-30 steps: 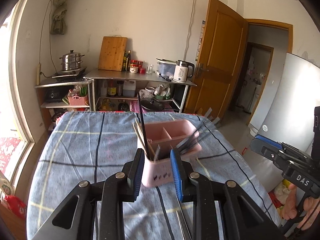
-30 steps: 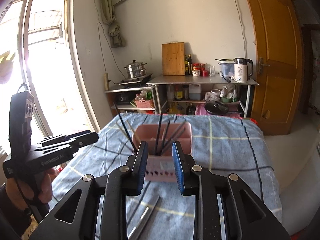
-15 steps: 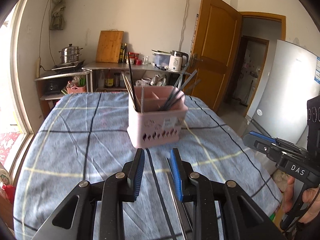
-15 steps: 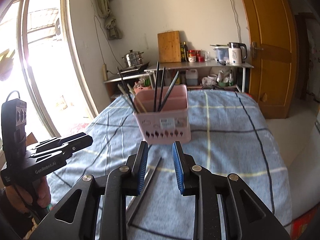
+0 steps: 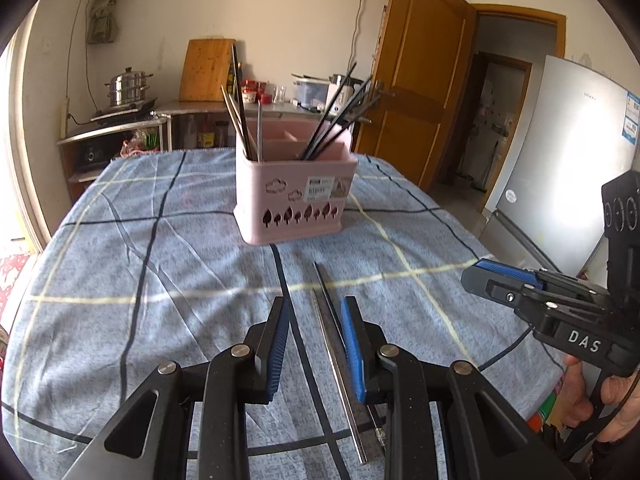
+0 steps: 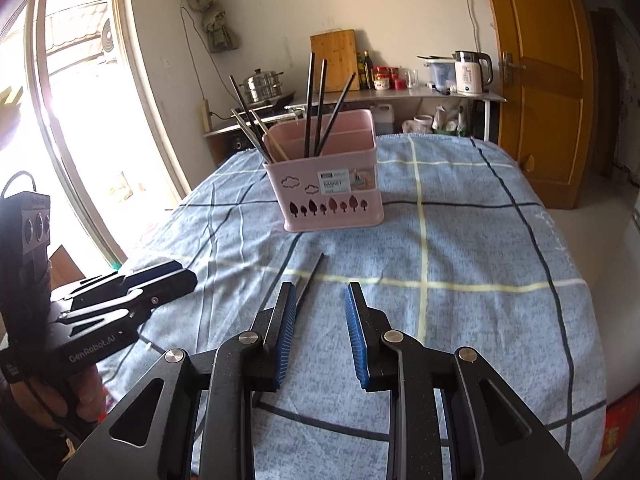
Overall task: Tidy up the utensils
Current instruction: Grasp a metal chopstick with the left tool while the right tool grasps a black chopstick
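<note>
woven blue plaid cloth (image 5: pixel 120 240); slotted pink plastic holder (image 5: pixel 294 200); slim metal chopsticks (image 5: pixel 332 328) flat; both tools released, empty.

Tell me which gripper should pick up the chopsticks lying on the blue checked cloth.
Left. The left gripper is open with the loose metal and dark chopsticks showing between its blue pads; the right gripper has them beside its left finger.

Matt pink plastic holder (image 5: pixel 294 196) — woven cloth (image 5: pixel 160 264)

Bright daylight pours through the tall window (image 6: pixel 80 128). A wooden door (image 5: pixel 424 92) stands open; a steel counter (image 6: pixel 420 98) lines the white wall (image 5: pixel 280 12).
</note>
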Demonstrator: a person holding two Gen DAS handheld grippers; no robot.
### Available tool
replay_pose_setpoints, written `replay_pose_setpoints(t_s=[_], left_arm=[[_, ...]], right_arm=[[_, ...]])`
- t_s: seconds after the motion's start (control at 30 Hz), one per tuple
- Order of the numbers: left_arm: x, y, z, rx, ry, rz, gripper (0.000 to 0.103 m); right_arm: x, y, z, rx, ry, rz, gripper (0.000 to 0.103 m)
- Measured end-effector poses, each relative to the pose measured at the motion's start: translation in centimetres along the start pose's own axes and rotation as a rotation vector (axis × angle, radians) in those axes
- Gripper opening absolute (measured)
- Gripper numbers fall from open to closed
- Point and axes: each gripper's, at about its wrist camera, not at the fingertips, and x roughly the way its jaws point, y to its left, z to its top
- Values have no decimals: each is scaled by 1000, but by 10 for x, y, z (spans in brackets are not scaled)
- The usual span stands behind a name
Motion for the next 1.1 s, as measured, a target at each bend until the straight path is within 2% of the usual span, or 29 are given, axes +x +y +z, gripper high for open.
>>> replay_pose_setpoints(t_s=[0.53, 0.77, 0.8, 0.93, 1.1], left_arm=[[83, 1, -10, -14, 156, 12, 26], [104, 1, -14, -17, 200, 12, 26], [106, 0, -15, -12, 206, 17, 25], [110, -2, -15, 27, 217, 76, 7], [104, 12, -16, 5, 222, 89, 5]], right_arm=[[24, -18, -12, 34, 70, -16, 26], [32, -24, -14, 47, 91, -20, 26], [33, -24, -14, 49, 93, -20, 26], [37, -25, -14, 54, 100, -19, 26], [43, -22, -13, 58, 113, -11, 26]])
